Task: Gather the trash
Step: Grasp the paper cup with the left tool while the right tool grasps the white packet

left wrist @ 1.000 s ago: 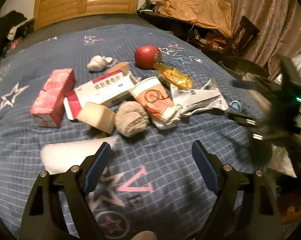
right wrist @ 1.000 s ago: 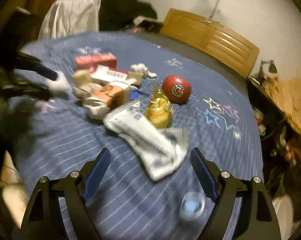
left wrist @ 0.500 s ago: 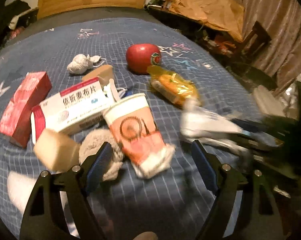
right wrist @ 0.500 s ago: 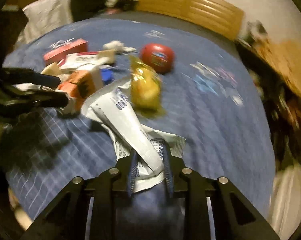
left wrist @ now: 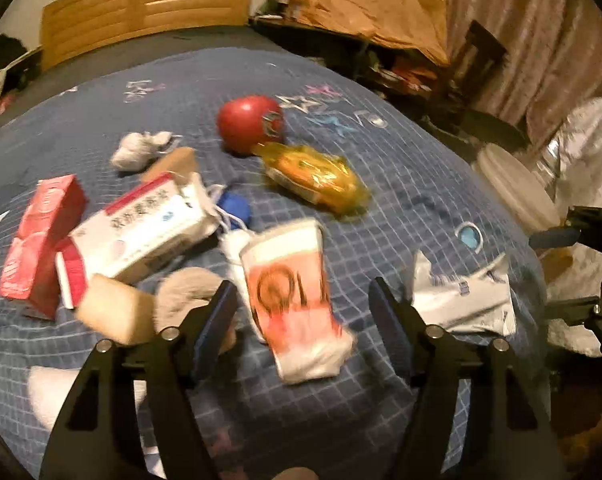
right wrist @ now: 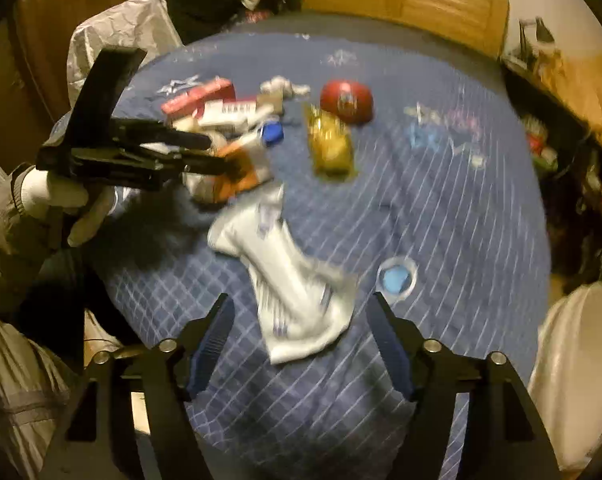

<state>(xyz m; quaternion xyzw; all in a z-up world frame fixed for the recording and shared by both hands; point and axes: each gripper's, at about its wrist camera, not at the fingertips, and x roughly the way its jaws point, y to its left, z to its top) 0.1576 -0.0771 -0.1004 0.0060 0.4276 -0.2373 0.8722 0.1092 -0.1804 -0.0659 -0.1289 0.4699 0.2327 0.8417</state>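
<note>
An orange-and-white paper cup (left wrist: 289, 284) lies on its side on the blue bedspread (left wrist: 401, 208). My left gripper (left wrist: 301, 316) straddles its lower end; the jaws are closing, with gaps still on both sides. From the right wrist view the left gripper (right wrist: 217, 154) sits over the cup (right wrist: 241, 176). A crumpled white wrapper (right wrist: 293, 288) lies loose between the fingers of my right gripper (right wrist: 301, 320), whose jaws are opening and do not touch it. In the left wrist view the wrapper (left wrist: 461, 300) sits near the bed's right edge, beside the right gripper (left wrist: 557, 272).
Around the cup lie a red apple (left wrist: 249, 128), a yellow snack bag (left wrist: 317, 178), a white medicine box (left wrist: 141, 232), a red carton (left wrist: 41, 236), a tan block (left wrist: 113, 312), a blue cap (left wrist: 233, 208) and a tissue wad (left wrist: 137, 148). A white bag (left wrist: 581, 160) stands off the bed's right side.
The left gripper moved forward over the cup and its jaws narrowed. The right gripper shut on the white wrapper, dragged it toward the bed edge, then let it go.
</note>
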